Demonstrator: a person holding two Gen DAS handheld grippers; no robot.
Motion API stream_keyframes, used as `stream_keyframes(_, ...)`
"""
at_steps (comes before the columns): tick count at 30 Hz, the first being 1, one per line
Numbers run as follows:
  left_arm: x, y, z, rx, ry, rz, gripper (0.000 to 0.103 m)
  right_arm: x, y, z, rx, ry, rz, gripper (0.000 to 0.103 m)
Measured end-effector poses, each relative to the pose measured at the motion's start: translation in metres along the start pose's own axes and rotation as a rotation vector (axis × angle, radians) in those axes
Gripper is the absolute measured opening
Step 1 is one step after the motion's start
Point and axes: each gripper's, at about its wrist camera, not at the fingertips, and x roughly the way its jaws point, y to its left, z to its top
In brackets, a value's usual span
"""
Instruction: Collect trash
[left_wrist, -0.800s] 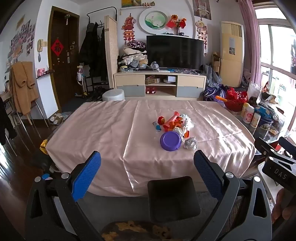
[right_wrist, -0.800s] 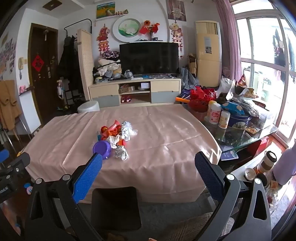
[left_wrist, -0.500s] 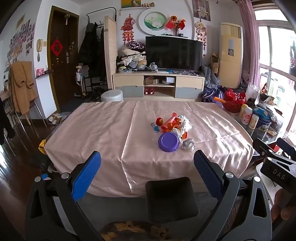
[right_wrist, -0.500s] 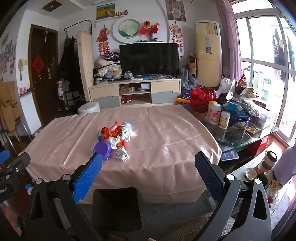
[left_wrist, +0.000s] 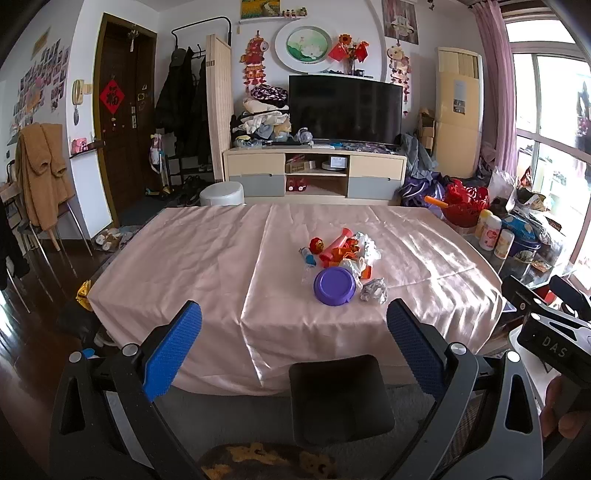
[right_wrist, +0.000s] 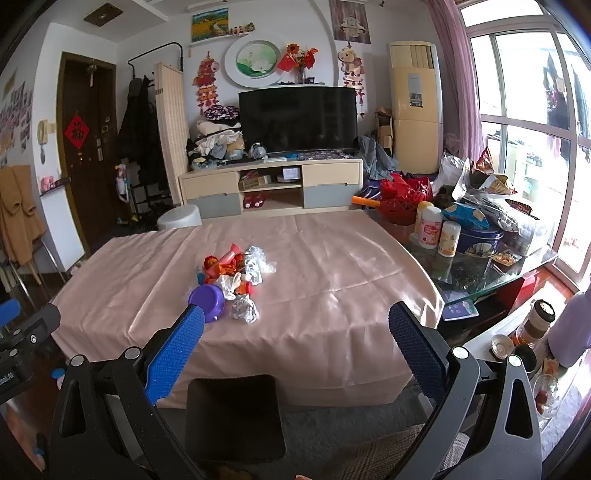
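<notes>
Here the trash pile (left_wrist: 341, 258) lies on the pink tablecloth (left_wrist: 207, 258), and everything else can be placed from it. At its near edge sits a purple bowl (left_wrist: 334, 285) with a crumpled foil ball (left_wrist: 373, 290) just beside it; behind them are an orange-red tube (left_wrist: 338, 242), white wrappers (left_wrist: 364, 247) and a small red ball (left_wrist: 316, 244).

The left wrist view alone shows the right gripper's black body (left_wrist: 546, 332) and a fingertip of the person's hand (left_wrist: 557, 406), off to the right of the pile. The right wrist view alone shows a glass side table (right_wrist: 491, 273) right of the pile, crowded with 3 white canisters (right_wrist: 430, 227), a blue tin (right_wrist: 480, 236) and snack bags, plus a jar (right_wrist: 537, 321) lower down.

A dark chair back (left_wrist: 338, 398) stands between both grippers and the pile, before the table's near edge. Beyond the pile are a TV (left_wrist: 345, 109) on a low cabinet (left_wrist: 314, 173) and a white stool (left_wrist: 221, 194).

The left gripper (left_wrist: 293, 350) has its jaws spread wide with nothing between the blue pads; the right gripper (right_wrist: 295, 349) is likewise fully spread and holds nothing. Both are well short of the pile.

Compared with 0.8 s ago, the pile sits slightly higher and further left in the left view, so that gripper has shifted a little; the right view has changed only slightly.
</notes>
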Motion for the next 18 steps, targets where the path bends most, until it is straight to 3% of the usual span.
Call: stream_keyframes(18, -0.006, -0.004, 0.011, 0.001, -0.016, -0.005, 0.095, -0.001, 0.001, 0.003, 0.006, -0.005, 0.004, 0.100)
